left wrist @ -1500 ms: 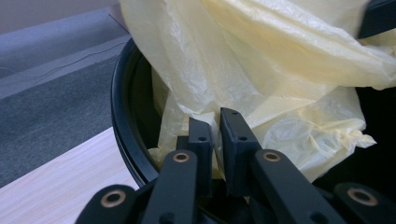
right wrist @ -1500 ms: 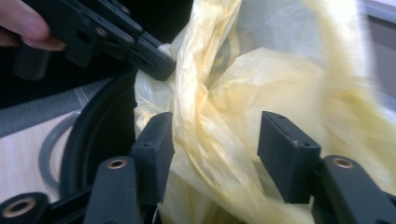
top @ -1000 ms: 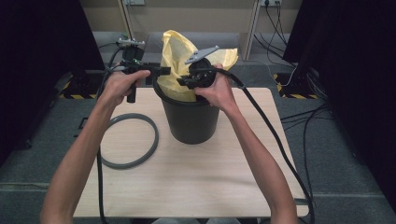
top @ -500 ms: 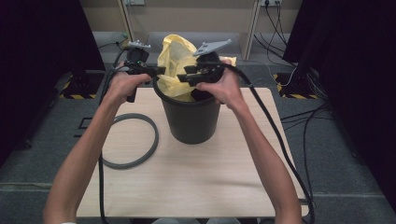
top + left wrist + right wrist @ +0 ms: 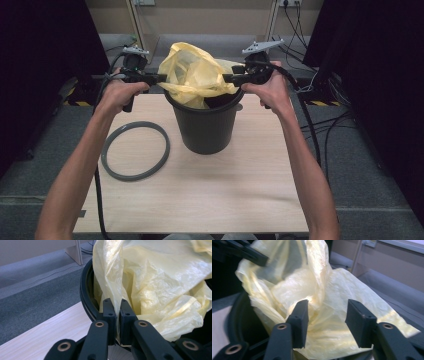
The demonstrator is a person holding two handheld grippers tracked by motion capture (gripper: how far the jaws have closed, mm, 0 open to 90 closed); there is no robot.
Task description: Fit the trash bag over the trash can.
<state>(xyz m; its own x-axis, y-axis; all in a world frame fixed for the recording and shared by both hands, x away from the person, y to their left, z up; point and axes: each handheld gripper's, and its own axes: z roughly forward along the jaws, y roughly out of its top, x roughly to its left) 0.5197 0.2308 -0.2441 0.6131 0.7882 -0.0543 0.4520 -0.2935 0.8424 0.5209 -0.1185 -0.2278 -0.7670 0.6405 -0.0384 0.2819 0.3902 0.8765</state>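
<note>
My left gripper [image 5: 159, 77] and right gripper [image 5: 231, 78] are matte black throughout. Each carries a pale grey three-cornered plate on top, with small dark studs at its corners. A thick black cable trails from each body back past my forearms, which are bare, with no sleeves in sight. Up close, in the gripper views, my jaws are blocky black pads with small recessed screw holes, mounted on angular black link arms. Brass-coloured ring rivets mark the pivots of those arms, two showing on each side.
</note>
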